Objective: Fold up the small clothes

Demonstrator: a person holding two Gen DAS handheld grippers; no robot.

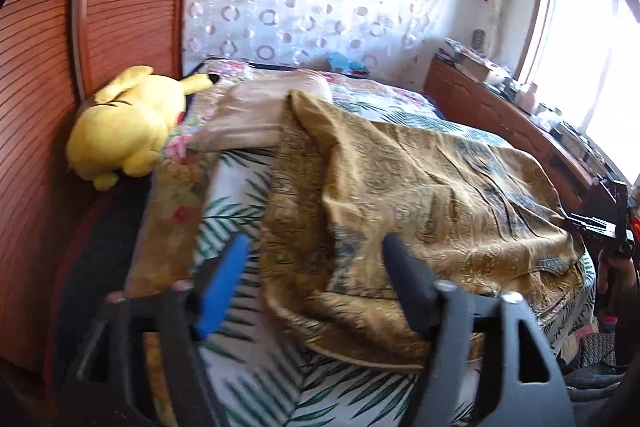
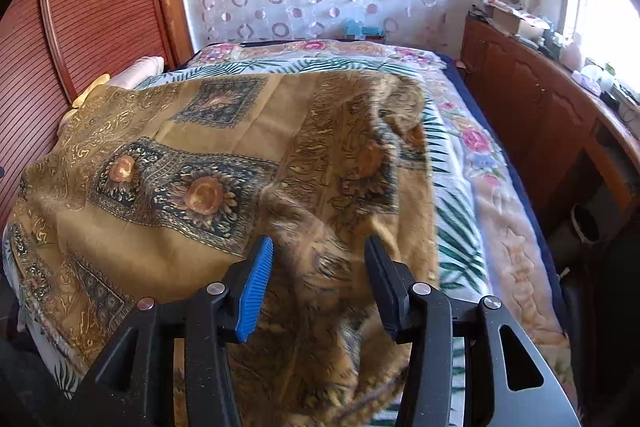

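A golden-brown patterned cloth [image 1: 420,195] with dark sunflower squares lies spread and rumpled on the bed; it also fills the right wrist view [image 2: 192,167]. My left gripper [image 1: 316,255] is open above the cloth's near left edge, holding nothing. My right gripper [image 2: 318,251] is open, jaws wide apart, just above a bunched fold of the cloth near its right edge. The right gripper shows as a black device at the far right of the left wrist view [image 1: 612,219].
The bed [image 1: 248,307] has a leaf-print sheet and a floral quilt [image 2: 488,163]. A yellow plush toy [image 1: 124,131] and a beige pillow [image 1: 256,115] lie at the head. A wooden headboard [image 1: 40,87] stands left, a cluttered wooden cabinet [image 2: 532,99] right.
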